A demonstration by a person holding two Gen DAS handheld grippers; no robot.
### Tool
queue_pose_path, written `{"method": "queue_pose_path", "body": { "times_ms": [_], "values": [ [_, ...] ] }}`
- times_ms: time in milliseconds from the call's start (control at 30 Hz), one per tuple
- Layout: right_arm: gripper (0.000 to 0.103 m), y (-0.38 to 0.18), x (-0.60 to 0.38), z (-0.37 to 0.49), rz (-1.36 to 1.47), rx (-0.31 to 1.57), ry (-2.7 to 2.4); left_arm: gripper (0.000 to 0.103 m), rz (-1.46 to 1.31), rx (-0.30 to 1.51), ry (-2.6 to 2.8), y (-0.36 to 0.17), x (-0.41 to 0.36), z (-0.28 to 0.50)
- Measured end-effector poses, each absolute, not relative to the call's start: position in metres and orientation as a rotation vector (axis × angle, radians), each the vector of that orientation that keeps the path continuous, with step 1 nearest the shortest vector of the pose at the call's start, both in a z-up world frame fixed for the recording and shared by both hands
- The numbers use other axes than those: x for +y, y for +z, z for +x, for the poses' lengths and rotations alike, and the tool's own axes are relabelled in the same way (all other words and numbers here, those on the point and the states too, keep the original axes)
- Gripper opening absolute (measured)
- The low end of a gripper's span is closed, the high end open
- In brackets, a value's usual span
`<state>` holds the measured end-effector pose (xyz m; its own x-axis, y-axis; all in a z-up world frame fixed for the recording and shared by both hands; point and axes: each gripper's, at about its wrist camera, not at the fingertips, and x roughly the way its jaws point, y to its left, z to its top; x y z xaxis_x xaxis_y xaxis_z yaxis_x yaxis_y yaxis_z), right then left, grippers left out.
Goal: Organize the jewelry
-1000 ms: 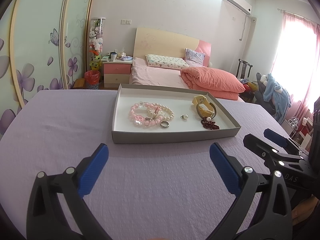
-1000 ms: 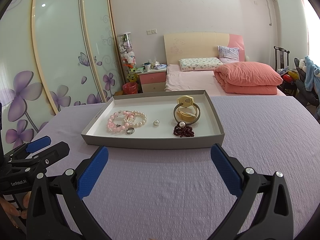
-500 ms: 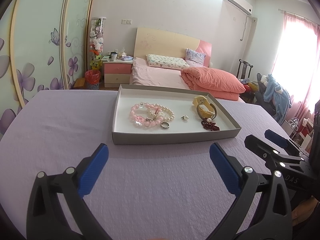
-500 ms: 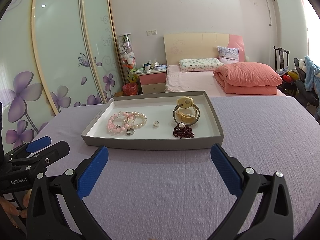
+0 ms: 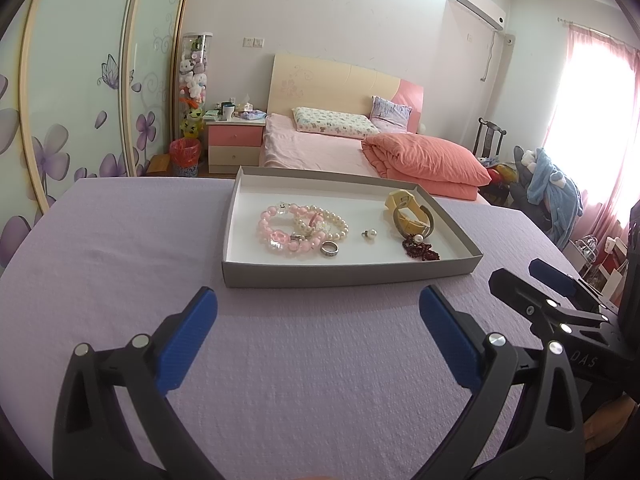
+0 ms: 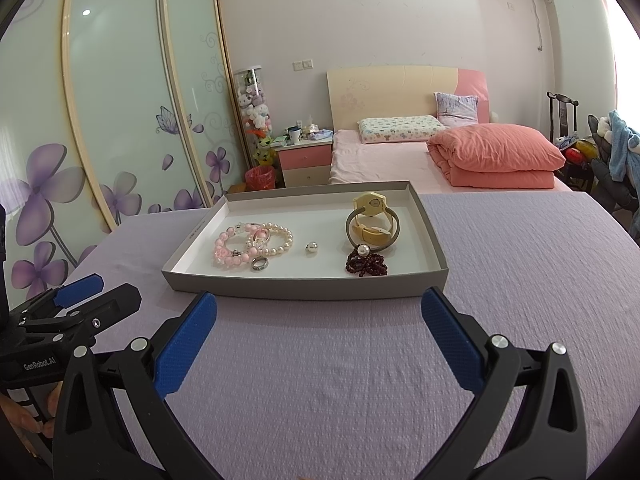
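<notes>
Both the left gripper (image 5: 318,312) and right gripper (image 6: 319,314) are held wide, empty, short of the tray (image 6: 304,289). The interlocked pink bracelet (image 6: 229,249) and pearl bracelet (image 6: 280,240) could be dragged out together; the ring (image 6: 259,264) touching them might be knocked.

Both cams sit low over the purple tablecloth (image 5: 120,248), each looking forward between its own blue-padded fingers at the grey tray (image 5: 344,276), which is near in both.

The left wrist view is off to the tray's left, so the tray (image 6: 304,290) sits right of centre, and the right gripper (image 5: 532,276) pokes in at its right edge. The right wrist view faces the tray more squarely, with the left gripper (image 6: 100,292) at its left edge.

Both share the tray, the cloth, and the bed (image 6: 384,156) and wardrobe doors (image 6: 120,92) behind the tray.
</notes>
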<state>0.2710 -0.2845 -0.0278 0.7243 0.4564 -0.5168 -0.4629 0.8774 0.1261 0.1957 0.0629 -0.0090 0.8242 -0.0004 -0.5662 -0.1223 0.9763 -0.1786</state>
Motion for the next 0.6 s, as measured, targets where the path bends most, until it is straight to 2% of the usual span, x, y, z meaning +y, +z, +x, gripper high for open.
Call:
{"method": "queue_pose_path", "body": {
  "times_ms": [600],
  "values": [
    [0.102, -0.0279, -0.286, 0.2718, -0.01, 0.568, 0.505, 0.101, -0.228, 0.604, 0.071, -0.0086, 0.0663, 0.1958]
  ]
}}
